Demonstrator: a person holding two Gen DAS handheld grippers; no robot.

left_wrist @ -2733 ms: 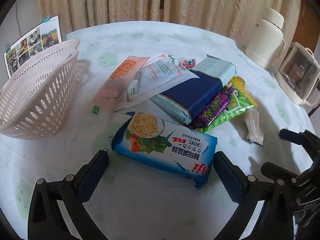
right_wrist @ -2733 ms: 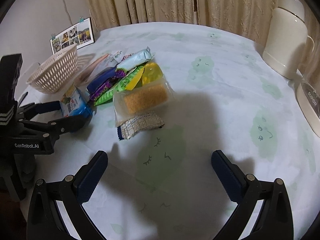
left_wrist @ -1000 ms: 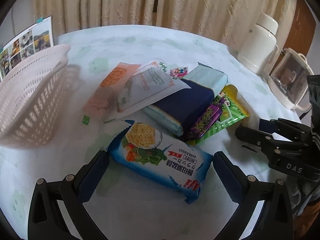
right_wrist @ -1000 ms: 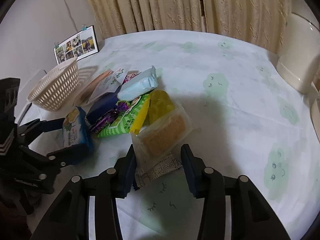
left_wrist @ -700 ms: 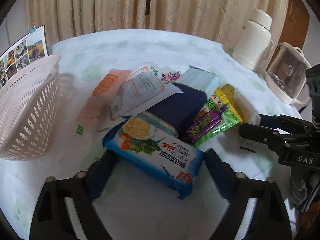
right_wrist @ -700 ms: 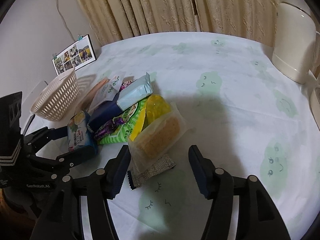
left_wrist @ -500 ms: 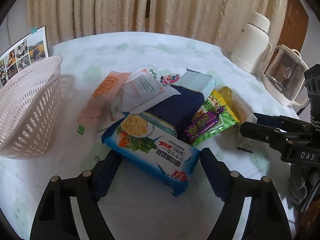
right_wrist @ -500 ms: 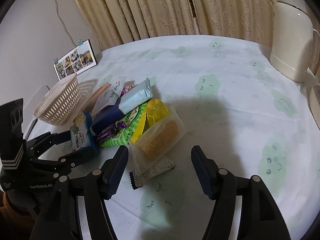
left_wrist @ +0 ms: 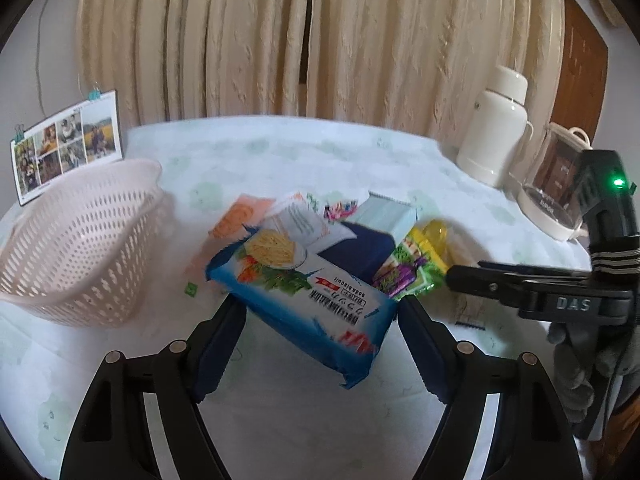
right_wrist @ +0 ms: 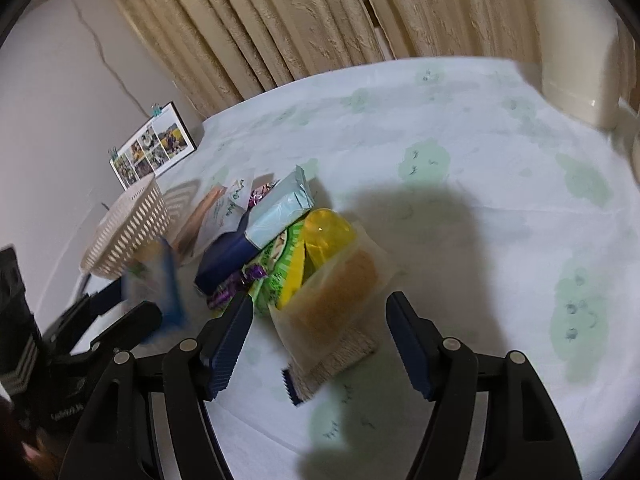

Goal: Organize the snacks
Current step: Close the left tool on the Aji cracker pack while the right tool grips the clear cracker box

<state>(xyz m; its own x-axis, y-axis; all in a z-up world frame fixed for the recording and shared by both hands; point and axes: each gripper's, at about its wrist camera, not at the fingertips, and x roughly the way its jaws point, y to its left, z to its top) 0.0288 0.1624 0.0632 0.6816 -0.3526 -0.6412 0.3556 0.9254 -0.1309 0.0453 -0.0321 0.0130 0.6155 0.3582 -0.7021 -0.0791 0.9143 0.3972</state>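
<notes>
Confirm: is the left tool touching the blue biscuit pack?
Touching. The left wrist view shows the left tool with both fingers pressed against the sides of the blue biscuit pack, which is lifted and tilted.

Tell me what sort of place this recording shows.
Most likely a home dining or living room: a table under a printed tablecloth, closed beige curtains behind it, a cream thermos jug and a clipped photo collage at its edges.
</notes>
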